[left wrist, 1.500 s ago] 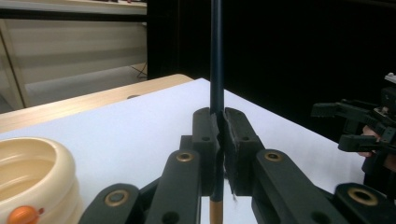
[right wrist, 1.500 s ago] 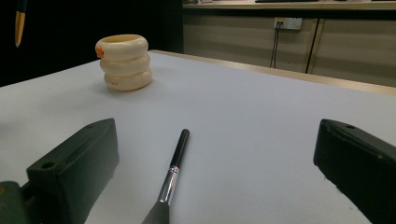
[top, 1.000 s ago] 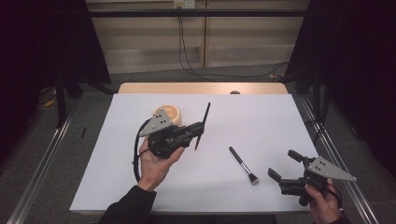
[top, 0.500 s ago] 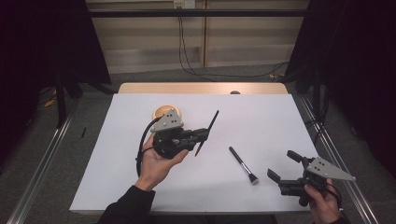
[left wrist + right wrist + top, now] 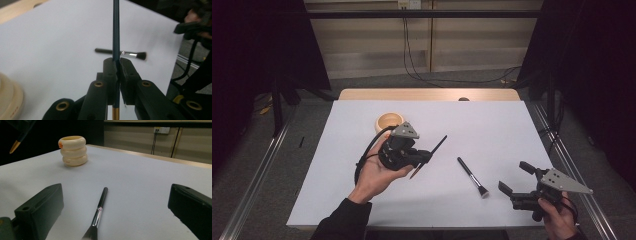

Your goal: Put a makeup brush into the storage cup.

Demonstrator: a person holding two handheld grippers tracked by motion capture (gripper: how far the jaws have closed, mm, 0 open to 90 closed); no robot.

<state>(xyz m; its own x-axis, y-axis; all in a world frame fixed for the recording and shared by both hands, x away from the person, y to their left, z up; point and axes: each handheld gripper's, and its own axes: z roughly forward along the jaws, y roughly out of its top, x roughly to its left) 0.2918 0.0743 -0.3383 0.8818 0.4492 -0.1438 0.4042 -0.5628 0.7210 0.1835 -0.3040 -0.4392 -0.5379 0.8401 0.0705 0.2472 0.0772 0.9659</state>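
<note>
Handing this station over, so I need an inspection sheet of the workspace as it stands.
Surface: white sheet over a wooden table.
Job's things: thin dark brush clamped in the left gripper; makeup brush lying flat; cream ridged holder upright.
Clutter: nothing seen.
Grippers: left shut on the thin brush; right gripper open, jaws apart near the makeup brush.
Cables: black cable looping from the left gripper; wall cables behind.
Surroundings: dark curtains, grey floor.

Cup (image 5: pixel 389 121) at table's (image 5: pixel 492 125) far left, makeup brush (image 5: pixel 472 177) right of it, nearer the front
</note>
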